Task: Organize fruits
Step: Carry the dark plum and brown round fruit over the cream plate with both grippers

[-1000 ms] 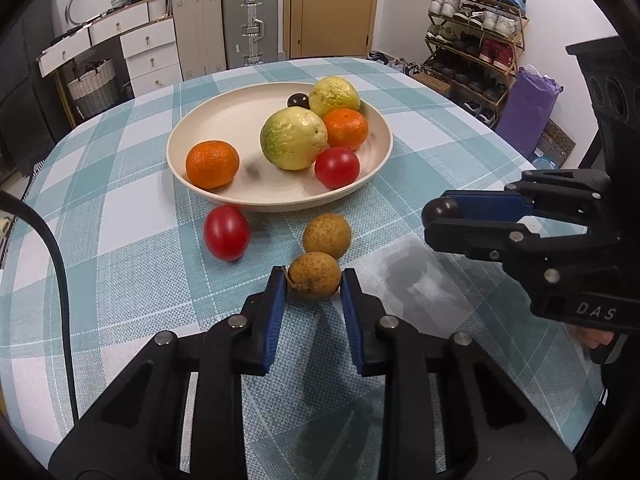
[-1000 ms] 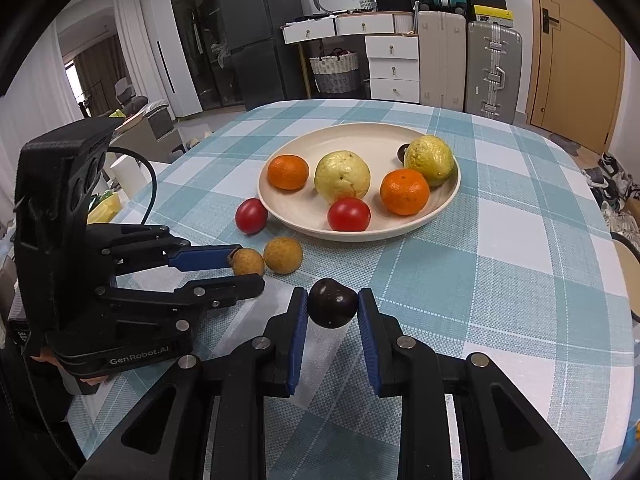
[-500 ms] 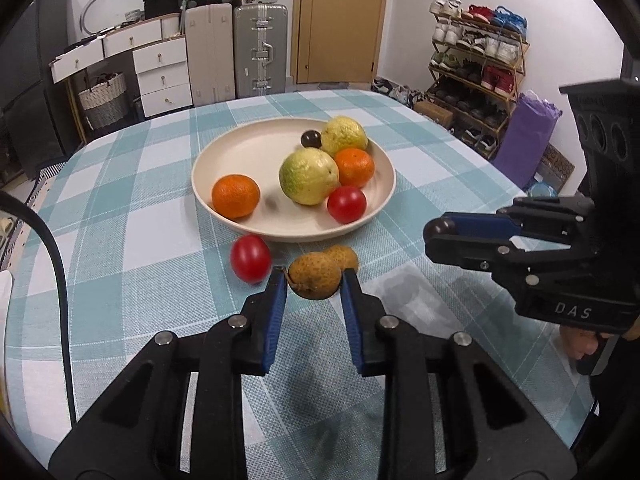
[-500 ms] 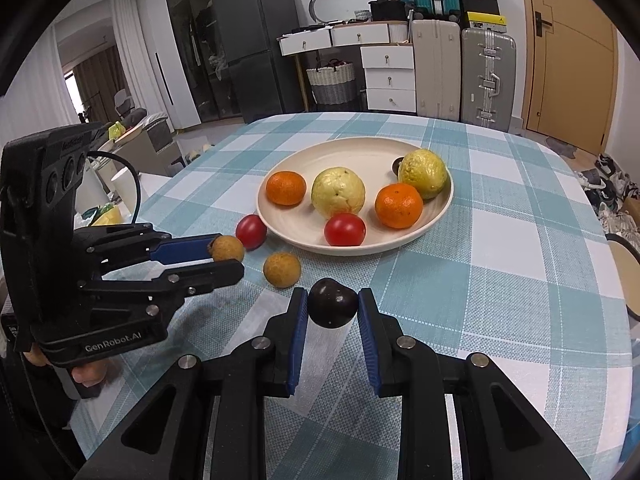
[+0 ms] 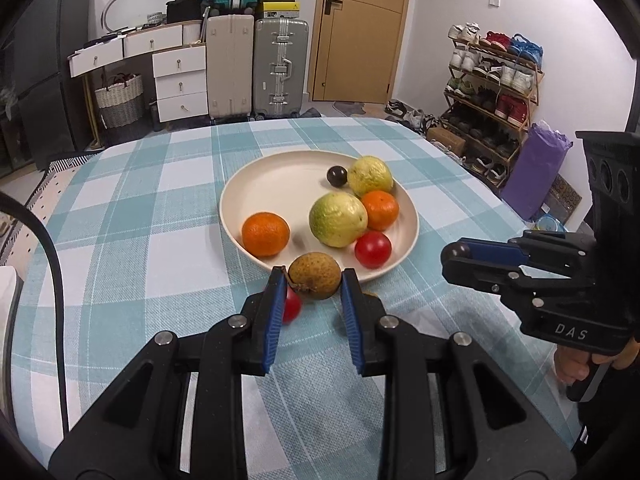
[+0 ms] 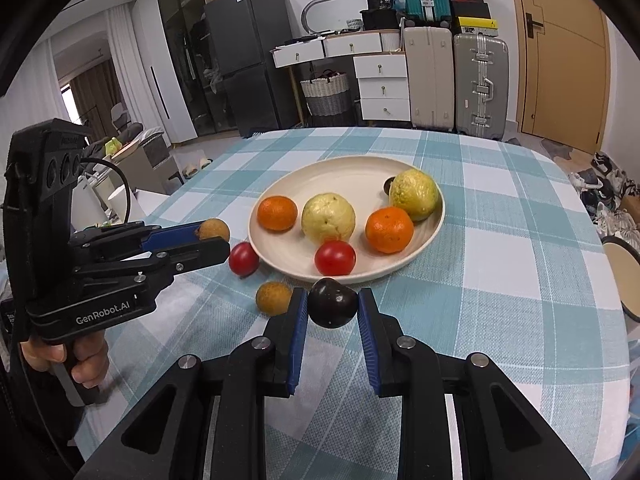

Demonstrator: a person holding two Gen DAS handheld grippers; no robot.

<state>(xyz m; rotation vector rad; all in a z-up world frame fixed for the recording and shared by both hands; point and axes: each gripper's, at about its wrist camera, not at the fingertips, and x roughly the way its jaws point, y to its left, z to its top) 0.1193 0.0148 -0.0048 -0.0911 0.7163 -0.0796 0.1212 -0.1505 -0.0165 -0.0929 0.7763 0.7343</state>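
Two grippers each carry one small fruit above a table covered with a teal-and-white checked cloth [image 5: 152, 208]. The left gripper [image 5: 314, 280] has its blue-padded fingers closed on a brown fruit [image 5: 315, 275], round with a rough, dull tan skin and a dark stub at its lower left; it is held in the air just in front of the near rim of the plate [image 5: 248, 184]. The right gripper [image 6: 333, 307] clamps a dark fruit [image 6: 333, 308], smooth, glossy and nearly black with a purple tinge, held in the air close to the plate's near edge.

The plate is cream-coloured, shallow and round. On it lie two oranges [image 6: 277, 213], two pale yellow-green knobbly fruits [image 6: 328, 217], one shiny red tomato [image 6: 335, 257], and a second small dark fruit [image 5: 337, 176] at the back beside the farther green one.

On the cloth beside the plate sit another red tomato [image 6: 243, 259] and a second brown fruit [image 6: 273, 297], close together but not touching. In the left wrist view, the tomato is half hidden behind the left finger.
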